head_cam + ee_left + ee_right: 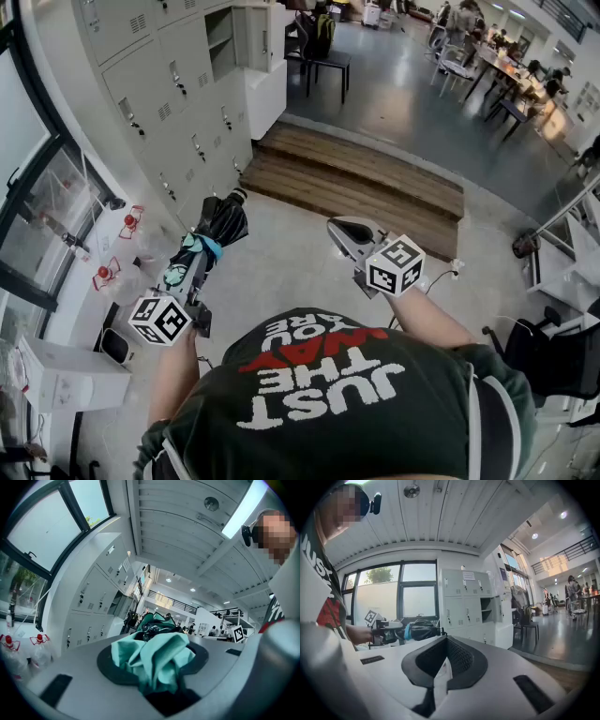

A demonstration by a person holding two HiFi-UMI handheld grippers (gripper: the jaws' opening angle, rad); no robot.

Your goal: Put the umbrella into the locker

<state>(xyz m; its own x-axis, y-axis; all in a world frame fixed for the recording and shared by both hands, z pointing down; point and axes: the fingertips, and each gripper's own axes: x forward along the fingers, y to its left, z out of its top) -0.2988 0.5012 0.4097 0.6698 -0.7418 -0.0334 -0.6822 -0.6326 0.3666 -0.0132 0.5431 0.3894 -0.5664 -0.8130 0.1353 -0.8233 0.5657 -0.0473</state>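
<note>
1. While the left claw pinches the folded umbrella in the air beside the bank of lockers, the carrying step looks to be in hand.
2. The right claw is pressed together and empty.
3. Next, likely: reach the open locker further along the bank and feed the umbrella in.

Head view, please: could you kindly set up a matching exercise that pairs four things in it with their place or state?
Things:
1. umbrella
2. right gripper
3. wooden step
4. chair

Places or states:
A. holds nothing
B. on the grey floor past the lockers, with a dark bag on it
C. folded, gripped in the left gripper
D. low, ahead of both grippers, beside the lockers

Pairs: 1-C, 2-A, 3-D, 4-B.
</note>
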